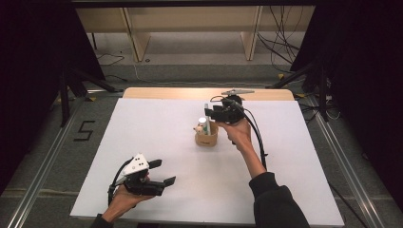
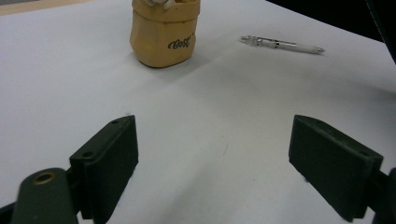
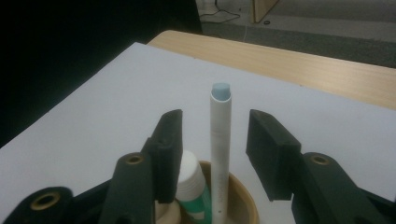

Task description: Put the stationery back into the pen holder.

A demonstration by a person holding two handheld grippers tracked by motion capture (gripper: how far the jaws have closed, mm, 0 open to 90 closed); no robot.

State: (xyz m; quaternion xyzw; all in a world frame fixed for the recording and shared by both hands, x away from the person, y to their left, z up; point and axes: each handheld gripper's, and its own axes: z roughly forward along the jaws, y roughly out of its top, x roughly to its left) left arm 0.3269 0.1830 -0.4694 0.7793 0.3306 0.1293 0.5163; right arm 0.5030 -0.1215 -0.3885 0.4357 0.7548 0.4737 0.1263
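Right tongs (image 3: 212,144) parted, jaws standing clear on either side of a slim white pen with a pale blue cap (image 3: 219,140), pads not pressing it. Pen upright between the jaws, lower end down inside a tan paper-look cup with dark lettering (image 2: 163,35). Beside the pen, just by one jaw, a white-capped green tube (image 3: 191,189) in the same cup. Right hand (image 1: 239,133) raised over the white tabletop (image 1: 157,128), forearm angled up from the near edge, tongs reaching to the cup's top from its side.

Left tongs (image 2: 212,154) wide apart, nothing between the jaws, bare tabletop beneath. Left hand (image 1: 124,198) low near the front edge, palm up under the tool. Cup well ahead of these tongs; a clear-and-white ballpoint pen (image 2: 281,45) lying flat beyond, off towards the other jaw.
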